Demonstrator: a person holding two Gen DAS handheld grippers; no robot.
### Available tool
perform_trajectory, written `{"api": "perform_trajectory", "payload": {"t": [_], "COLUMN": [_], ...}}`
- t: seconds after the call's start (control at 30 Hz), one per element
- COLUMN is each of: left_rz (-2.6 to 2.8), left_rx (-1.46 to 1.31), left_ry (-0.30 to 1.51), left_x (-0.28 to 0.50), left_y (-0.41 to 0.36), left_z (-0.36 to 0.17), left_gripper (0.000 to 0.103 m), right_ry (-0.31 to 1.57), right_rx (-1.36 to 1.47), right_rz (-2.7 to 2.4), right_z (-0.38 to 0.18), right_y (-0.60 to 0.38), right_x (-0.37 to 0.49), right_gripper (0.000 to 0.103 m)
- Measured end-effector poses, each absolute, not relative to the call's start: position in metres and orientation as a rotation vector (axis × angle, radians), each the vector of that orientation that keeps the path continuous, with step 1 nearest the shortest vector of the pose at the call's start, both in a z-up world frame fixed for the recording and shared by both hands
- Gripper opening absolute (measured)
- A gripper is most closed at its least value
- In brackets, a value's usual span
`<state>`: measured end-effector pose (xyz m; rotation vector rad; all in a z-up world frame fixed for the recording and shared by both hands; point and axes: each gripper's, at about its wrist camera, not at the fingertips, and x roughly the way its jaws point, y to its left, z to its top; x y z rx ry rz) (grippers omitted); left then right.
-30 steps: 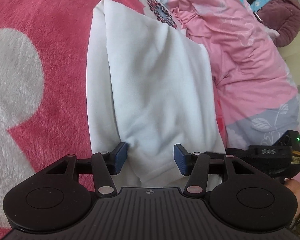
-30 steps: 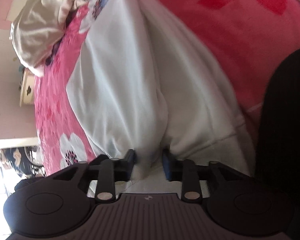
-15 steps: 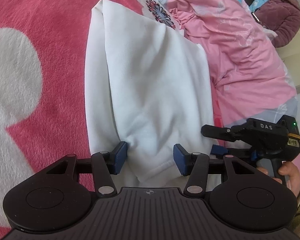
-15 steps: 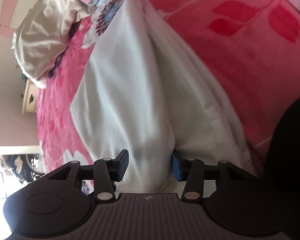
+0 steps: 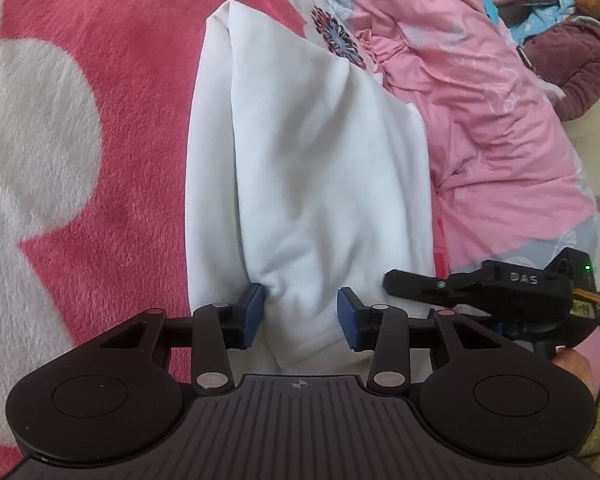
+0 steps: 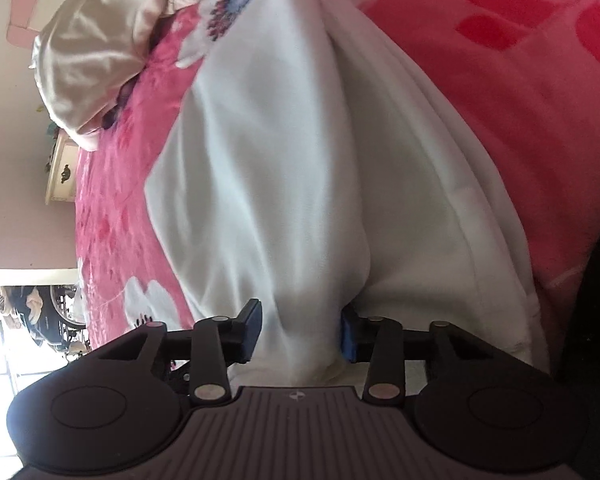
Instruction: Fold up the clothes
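Note:
A white fleece garment (image 5: pixel 312 168) lies folded lengthwise on a pink blanket (image 5: pixel 112 80). My left gripper (image 5: pixel 300 316) is open, its blue pads either side of a bunched near corner of the garment. The right gripper's black body (image 5: pixel 500 292) shows at the right edge of the garment in the left wrist view. In the right wrist view the garment (image 6: pixel 300 168) fills the middle, and my right gripper (image 6: pixel 300 332) is open around a raised fold of it.
A pink quilt (image 5: pixel 480 120) lies bunched along the garment's right side. A person in a purple jacket (image 5: pixel 572 52) sits at the far right. A beige pillow (image 6: pixel 96 56) and a cream bedside cabinet (image 6: pixel 60 172) lie beyond the bed.
My right gripper has opened from a narrow pinch on the fold to a wide gap. It has come into the left wrist view beside the garment's right edge. My left gripper stays put.

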<state>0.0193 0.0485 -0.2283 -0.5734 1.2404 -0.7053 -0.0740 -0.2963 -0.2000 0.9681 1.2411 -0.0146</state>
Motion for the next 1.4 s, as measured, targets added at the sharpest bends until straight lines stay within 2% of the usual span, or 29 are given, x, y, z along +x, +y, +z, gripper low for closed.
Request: {"api": "perform_trajectory", "payload": {"t": [0.13,0.3,0.33,0.4,0.5,0.6,0.9,1.4], "left_rz": [-0.698,-0.693,-0.684,-0.659,-0.64,-0.662,-0.737,-0.845], "left_rx": [-0.555,-0.565,-0.565,-0.552,-0.534,-0.516,-0.543,-0.484], "left_ry": [1.222,1.228,1.224,1.207,1.187,1.169,1.15,1.168], "left_x": [0.016,0.016,0.016,0.013,0.008,0.003,-0.001,-0.021], "left_y": [0.047,0.047,0.047,0.046,0.045,0.044,0.043,0.046], "left_z": [-0.229,-0.23,-0.23,-0.228,-0.224,-0.219,-0.212,-0.212], "left_gripper": [0.031,0.029,0.027,0.015,0.009,0.006,0.002,0.002], "right_ry": [1.237,1.24,1.241,1.235,1.221,1.213,1.206,1.257], "right_rx": [0.937,0.944,0.938,0.918,0.896,0.884,0.865,0.761], "right_rz": [0.001,0.003,0.005,0.012,0.025,0.037,0.061,0.078], "right_z": [-0.202,-0.204,-0.205,-0.203,-0.199,-0.193,-0.175,-0.16], "right_y": [-0.291,-0.292,-0.292,-0.29,-0.289,-0.29,-0.294,-0.285], "right_x": [-0.074,-0.072,-0.072,-0.071,-0.072,-0.073,-0.077,-0.098], "right_gripper": [0.024,0.021,0.02,0.018,0.012,0.01,0.009,0.009]}}
